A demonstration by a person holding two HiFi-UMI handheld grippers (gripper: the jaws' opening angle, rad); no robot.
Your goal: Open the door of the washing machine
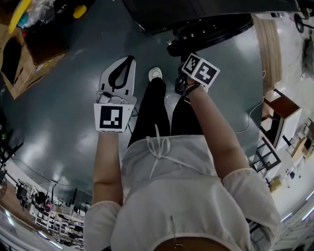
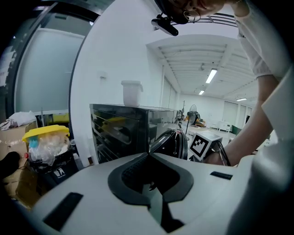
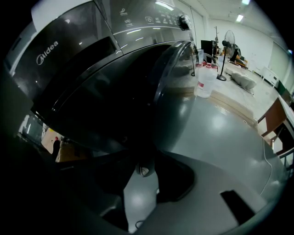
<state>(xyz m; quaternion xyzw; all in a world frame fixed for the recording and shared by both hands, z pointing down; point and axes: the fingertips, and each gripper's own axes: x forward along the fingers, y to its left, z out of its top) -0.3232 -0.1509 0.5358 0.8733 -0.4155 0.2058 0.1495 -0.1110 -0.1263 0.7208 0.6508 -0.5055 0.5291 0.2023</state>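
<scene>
The dark Midea washing machine [image 1: 196,12] [image 3: 92,32] stands just ahead of me. Its round glass door [image 1: 211,30] [image 3: 138,92] [image 2: 172,142] is swung partly out from the front. My right gripper [image 1: 181,84] [image 3: 143,158] points steeply down, close under the door's lower rim. Its jaws stand a little apart near their base, but the tips are lost in the dark against the rim, so contact is unclear. My left gripper [image 1: 130,60] [image 2: 149,155] hangs over the floor to the left of the machine, tips together, holding nothing.
A cardboard box [image 1: 24,54] and a yellow-lidded bin [image 2: 46,137] sit to the left. A white container [image 2: 132,93] stands on top of the machine. Wooden furniture [image 1: 279,115] is at the right, a fan [image 3: 228,50] farther off. My legs and shoe [image 1: 155,73] are between the grippers.
</scene>
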